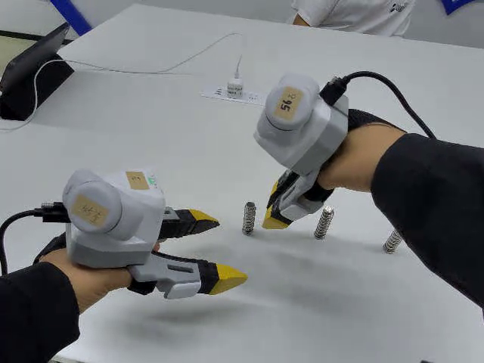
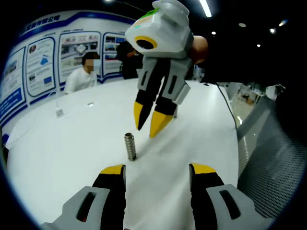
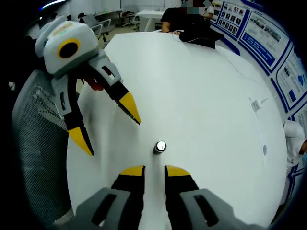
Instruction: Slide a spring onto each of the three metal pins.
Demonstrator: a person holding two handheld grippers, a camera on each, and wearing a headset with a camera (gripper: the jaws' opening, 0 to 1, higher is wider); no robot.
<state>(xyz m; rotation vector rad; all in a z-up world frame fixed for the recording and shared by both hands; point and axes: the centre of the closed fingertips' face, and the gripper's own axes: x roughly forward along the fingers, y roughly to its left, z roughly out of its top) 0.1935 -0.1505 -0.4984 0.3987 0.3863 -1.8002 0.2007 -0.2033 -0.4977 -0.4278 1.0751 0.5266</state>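
The right gripper [image 1: 276, 218], jaws narrow and empty, hovers at three o'clock of one grey coiled metal spring [image 1: 249, 218]; all three springs seem already on their metal pins [image 3: 160, 145].

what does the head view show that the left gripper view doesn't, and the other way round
The head view adds the two further coiled metal springs, the black device at the table's far left edge and the hand holding the left gripper. The left gripper view adds blue wall posters and ceiling strip lights. Both share the white table, the nearest coiled metal spring, and the right gripper with its yellow-tipped claw pointing down beside it.
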